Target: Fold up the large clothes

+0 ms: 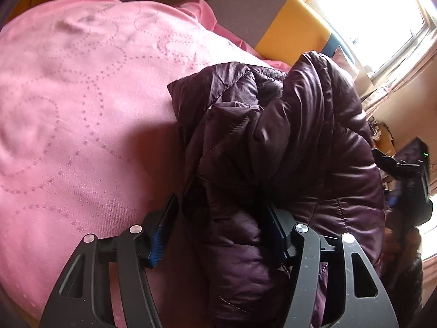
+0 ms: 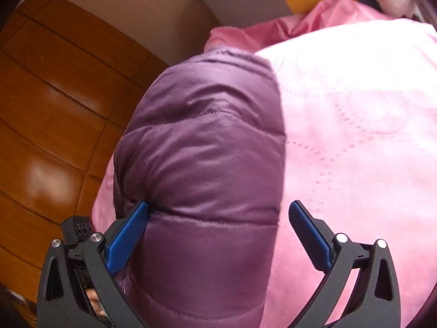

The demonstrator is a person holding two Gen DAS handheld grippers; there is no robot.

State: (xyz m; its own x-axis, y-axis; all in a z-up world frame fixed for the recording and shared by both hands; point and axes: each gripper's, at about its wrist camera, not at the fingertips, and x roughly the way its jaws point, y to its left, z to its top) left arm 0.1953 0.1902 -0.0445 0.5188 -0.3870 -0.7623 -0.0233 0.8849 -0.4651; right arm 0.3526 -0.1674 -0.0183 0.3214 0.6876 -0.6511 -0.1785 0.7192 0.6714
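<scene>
A dark purple quilted puffer jacket (image 1: 286, 147) lies bunched on a pink bedspread (image 1: 76, 109). My left gripper (image 1: 221, 218) is open, its jaws wide apart with a thick fold of the jacket between them; the right finger presses into the fabric. In the right wrist view the jacket (image 2: 207, 147) lies smoother at the bed's left edge on the pink bedspread (image 2: 355, 136). My right gripper (image 2: 218, 218) is open and straddles the jacket, its left pad (image 2: 128, 235) touching the fabric and its right pad (image 2: 308, 235) over the bedspread.
A wooden floor (image 2: 49, 109) lies left of the bed. A grey and yellow headboard (image 1: 273, 19) stands at the far end. A bright window (image 1: 382, 13) with curtains is to the right. The other gripper (image 1: 409, 175) shows at the right edge.
</scene>
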